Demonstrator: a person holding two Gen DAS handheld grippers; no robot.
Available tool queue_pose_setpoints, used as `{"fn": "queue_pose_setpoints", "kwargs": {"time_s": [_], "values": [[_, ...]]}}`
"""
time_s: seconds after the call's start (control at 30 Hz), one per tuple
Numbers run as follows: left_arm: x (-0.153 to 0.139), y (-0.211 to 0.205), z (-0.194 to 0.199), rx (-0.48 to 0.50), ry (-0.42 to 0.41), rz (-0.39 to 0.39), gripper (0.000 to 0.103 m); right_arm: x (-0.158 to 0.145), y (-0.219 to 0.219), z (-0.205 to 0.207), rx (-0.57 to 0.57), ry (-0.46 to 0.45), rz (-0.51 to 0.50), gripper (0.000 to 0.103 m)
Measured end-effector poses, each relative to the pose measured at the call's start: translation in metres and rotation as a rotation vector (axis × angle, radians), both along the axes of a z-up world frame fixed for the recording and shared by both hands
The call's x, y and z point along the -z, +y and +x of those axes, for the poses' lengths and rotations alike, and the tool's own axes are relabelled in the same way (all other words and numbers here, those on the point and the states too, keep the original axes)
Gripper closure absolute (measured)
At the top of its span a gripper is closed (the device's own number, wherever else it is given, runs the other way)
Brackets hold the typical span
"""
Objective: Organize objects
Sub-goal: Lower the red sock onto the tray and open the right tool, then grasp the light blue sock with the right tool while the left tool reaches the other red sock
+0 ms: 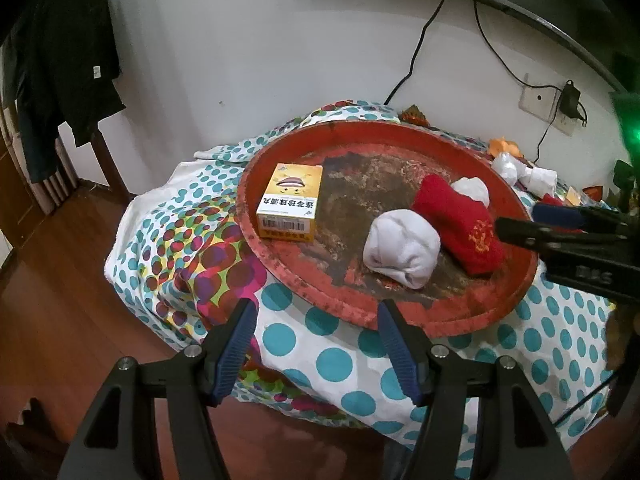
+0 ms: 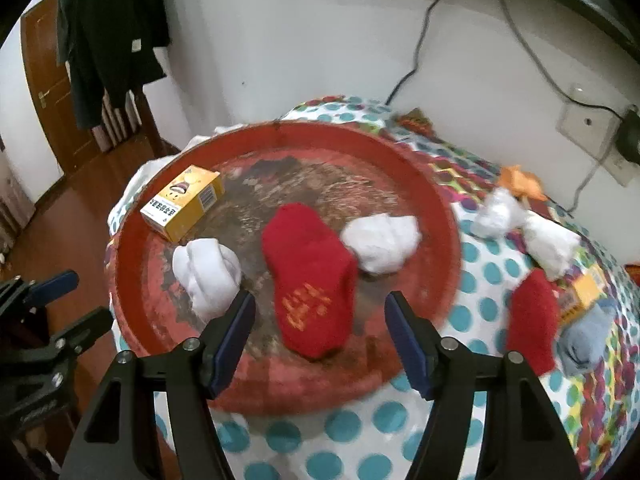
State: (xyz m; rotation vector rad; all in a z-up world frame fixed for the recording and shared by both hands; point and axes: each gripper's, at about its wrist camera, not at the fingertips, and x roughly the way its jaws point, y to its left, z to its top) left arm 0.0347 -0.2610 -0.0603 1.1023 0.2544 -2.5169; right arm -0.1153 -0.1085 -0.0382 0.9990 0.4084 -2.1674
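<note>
- Left wrist view: the left tool (image 1: 316, 316) hangs released w/ nothing between its blue pads, over the near edge of a worktop draped in a dotted cloth (image 1: 332, 360).
- A worn red tray (image 1: 280, 264) sits on the cloth. Inside, at the tray's left edge: a yellow box (image 1: 290, 202), lying flat.
- Toward the tray's right side: a red sock (image 1: 460, 224), w/ one white sock ball (image 1: 400, 250) touching it on the near-left and a second white sock ball (image 1: 474, 190) just behind it.
- The right tool (image 1: 516, 224) pokes in from the right edge, its tips beside the red sock, apart from it.
- Past the tray's far-right rim, on the cloth: more white bundles (image 1: 524, 172) and an orange item (image 1: 506, 147). Dark clothes (image 1: 60, 60) hang at far left.
- Right wrist view (some blur): the right tool (image 2: 320, 310) stands released, fingers spread either side of the red sock's (image 2: 312, 276) near end w/o touching it; sock lies mid-tray.
- Yellow box (image 2: 182, 202) at the tray's (image 2: 132, 264) far-left; one white sock ball (image 2: 208, 274) left of the red sock, another (image 2: 380, 246) to its right, both on the tray.
- Off the tray, toward the worktop's right edge: a second red sock (image 2: 532, 320), a grey sock (image 2: 586, 338), another yellow box (image 2: 586, 292), white bundles (image 2: 524, 232).
- Left tool (image 2: 68, 300) shows at the left edge, jaws apart.
</note>
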Motion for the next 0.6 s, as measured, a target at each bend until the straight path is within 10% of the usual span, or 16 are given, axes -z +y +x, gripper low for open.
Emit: {"fn": "queue_pose_setpoints", "kwargs": {"time_s": [0.6], "values": [[0.005,0.023,-0.004,0.046,-0.023,-0.056,0.039,0.034,0.191,-0.049,0.366,-0.027,0.035,0.034]]}}
